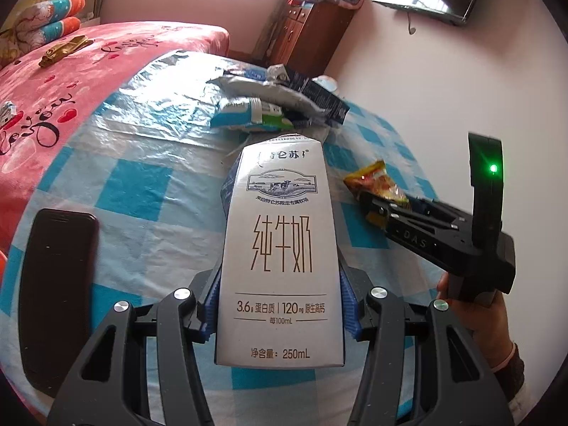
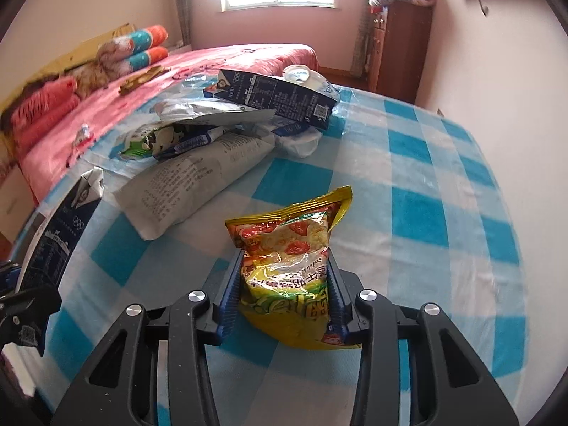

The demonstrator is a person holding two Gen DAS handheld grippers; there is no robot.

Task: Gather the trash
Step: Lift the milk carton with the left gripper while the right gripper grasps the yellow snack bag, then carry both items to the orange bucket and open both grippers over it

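My left gripper (image 1: pixel 280 284) is shut on a white 250 mL milk carton (image 1: pixel 280 234), its blue pads pressing the carton's two sides above the checked tablecloth. The same carton shows at the left edge of the right wrist view (image 2: pixel 60 234). My right gripper (image 2: pixel 285 266) is shut on a crinkled yellow snack bag (image 2: pixel 287 248), squeezing its lower half while the bag rests on the cloth. From the left wrist view the right gripper (image 1: pixel 383 209) sits to the right of the carton with the snack bag (image 1: pixel 376 184) at its tips, held by a person's hand (image 1: pixel 472 305).
A pile of flattened cartons and wrappers (image 2: pixel 213 142) lies at the table's far side (image 1: pixel 269 106). A black phone (image 1: pixel 56 291) lies at the near left. The blue-and-white checked table (image 2: pixel 426 195) borders a pink bed (image 1: pixel 71 81); a wooden cabinet (image 1: pixel 309 32) stands behind.
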